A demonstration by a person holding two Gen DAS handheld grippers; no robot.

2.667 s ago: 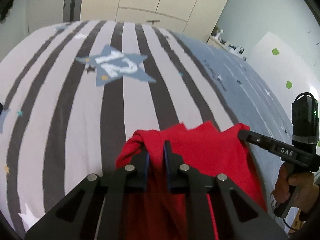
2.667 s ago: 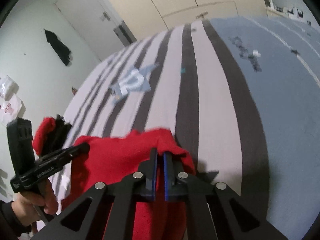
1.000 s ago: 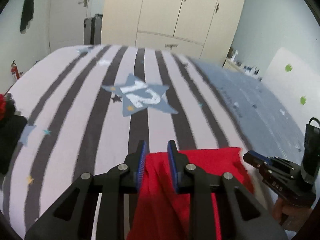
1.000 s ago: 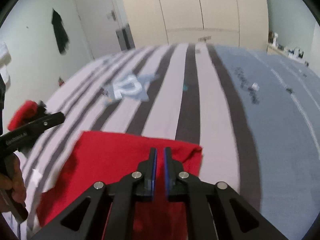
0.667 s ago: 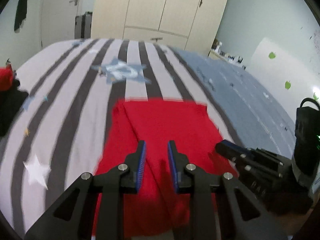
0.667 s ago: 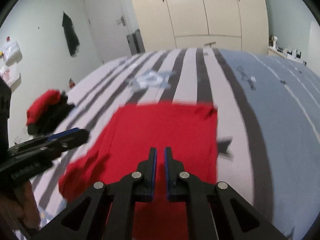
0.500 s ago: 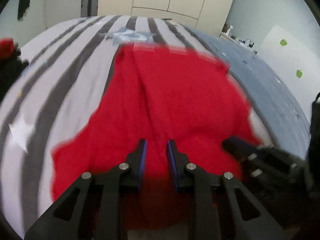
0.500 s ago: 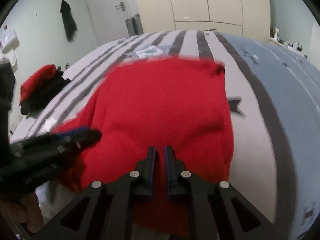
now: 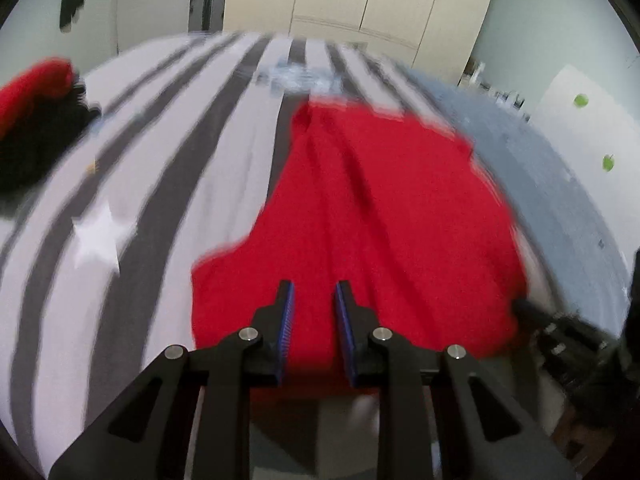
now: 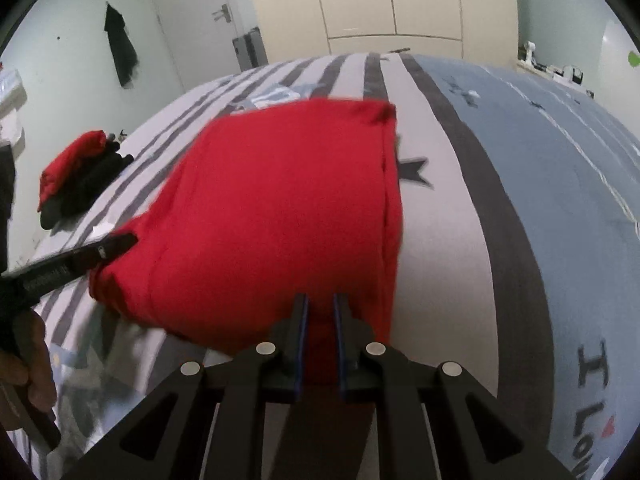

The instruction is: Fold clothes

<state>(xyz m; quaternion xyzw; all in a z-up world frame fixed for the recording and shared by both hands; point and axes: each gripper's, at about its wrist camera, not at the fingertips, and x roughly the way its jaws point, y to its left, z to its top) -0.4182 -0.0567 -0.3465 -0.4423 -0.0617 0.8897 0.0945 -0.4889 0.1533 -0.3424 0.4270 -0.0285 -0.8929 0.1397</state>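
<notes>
A red garment (image 9: 384, 216) lies spread over the striped bed and hangs off its near edge; it also shows in the right wrist view (image 10: 280, 208). My left gripper (image 9: 314, 292) holds the near left part of the garment, with red cloth between its slightly parted blue pads. My right gripper (image 10: 319, 302) is shut on the near right edge of the garment. The left gripper shows at the left of the right wrist view (image 10: 72, 264). The right gripper shows blurred at the right of the left wrist view (image 9: 560, 332).
The bed cover (image 10: 460, 184) has grey and white stripes, with a blue part on the right. A pile of red and black clothes (image 10: 76, 172) lies at the bed's left edge. Cream wardrobes (image 10: 380, 0) stand behind the bed.
Both grippers have pulled back towards the near edge of the bed. The red garment has been drawn out from a small bundle into a long flat spread.
</notes>
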